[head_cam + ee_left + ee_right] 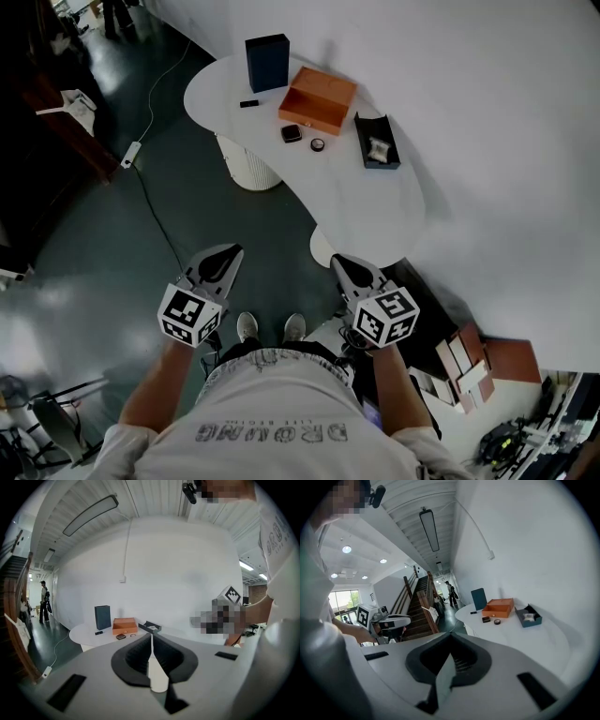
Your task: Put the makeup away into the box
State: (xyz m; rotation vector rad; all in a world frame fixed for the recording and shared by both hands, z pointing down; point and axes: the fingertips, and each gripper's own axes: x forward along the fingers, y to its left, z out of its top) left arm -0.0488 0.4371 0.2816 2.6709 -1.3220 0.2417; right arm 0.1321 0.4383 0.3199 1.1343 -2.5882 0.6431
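**My two grippers are shut and empty, well apart from the makeup.**

The white worktop (375,202) is far in front of me. On it a tall dark blue box (267,62) stands far left, with the orange box (317,98) just right of it and a dark blue tray (377,141) further right. The makeup lies near the orange box: a small black case (292,133), a little round pot (318,144) and a thin black stick (248,103). My left gripper (230,253) and right gripper (342,265) are near my body, fingers closed on nothing.
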